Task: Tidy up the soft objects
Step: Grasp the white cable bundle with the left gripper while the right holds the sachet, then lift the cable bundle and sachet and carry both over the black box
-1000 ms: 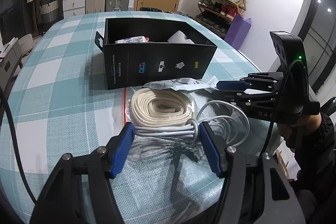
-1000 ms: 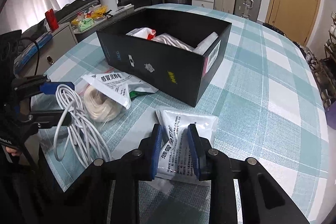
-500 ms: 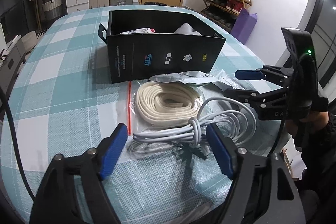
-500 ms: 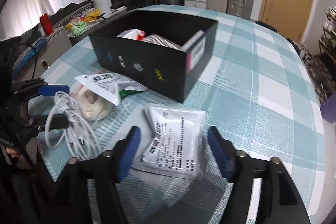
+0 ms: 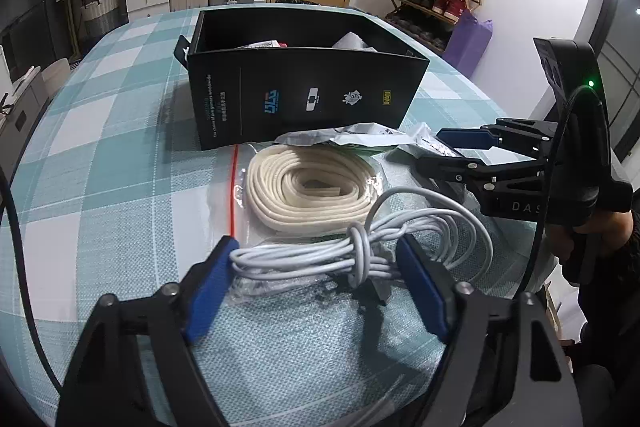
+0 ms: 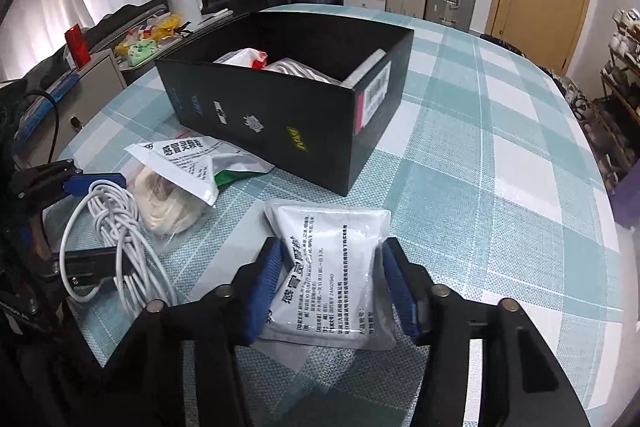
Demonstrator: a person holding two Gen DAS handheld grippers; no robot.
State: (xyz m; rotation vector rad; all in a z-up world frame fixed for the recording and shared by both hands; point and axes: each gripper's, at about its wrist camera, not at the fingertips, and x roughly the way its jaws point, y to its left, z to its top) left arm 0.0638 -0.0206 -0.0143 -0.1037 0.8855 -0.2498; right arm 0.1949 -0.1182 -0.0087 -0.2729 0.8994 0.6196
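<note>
On a teal-checked table, a white medicine sachet lies flat between the blue pads of the right gripper, whose jaws are closing around it, the pads at its edges; beside it, the left gripper stands with fingers apart either side of a bundled white cable, the left pad at the cable's end; a bagged cream coil and a torn foil packet lie just beyond; behind them sits an open black box already holding soft packets.
</note>
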